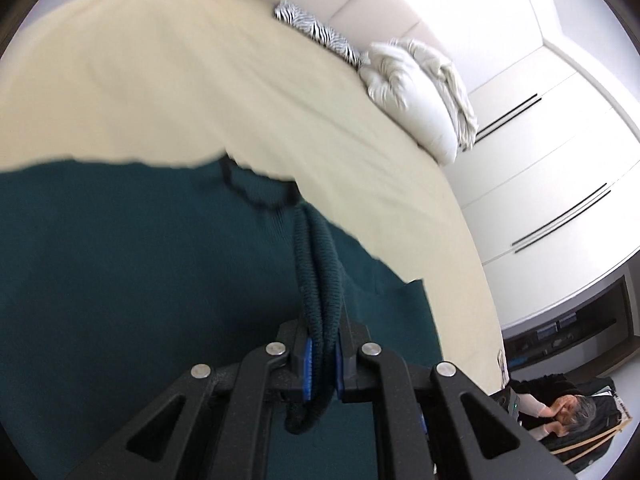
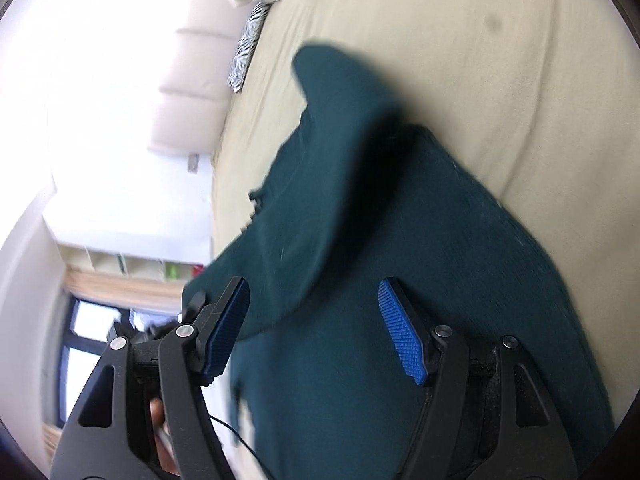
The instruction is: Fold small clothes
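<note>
A: Garment material and location?

B: The teal sweater [image 1: 120, 280] is a fine knit. It lies on the bed [image 1: 160, 80], which carries a cream sheet, with one part lifted.

A: Left tongs [image 1: 323, 354]?

B: Clamped on a thick ribbed edge of the sweater, gathered between the blue pads.

A: Right tongs [image 2: 312, 320]?

B: Spread apart above the sweater [image 2: 440, 260], gripping nothing. A white pillow [image 1: 400, 92] lies near the headboard edge.

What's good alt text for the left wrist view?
The left gripper is shut on a ribbed edge of the dark teal knit garment, which drapes over a cream bed cover. White pillows and a zebra-print cushion lie beyond.
</note>
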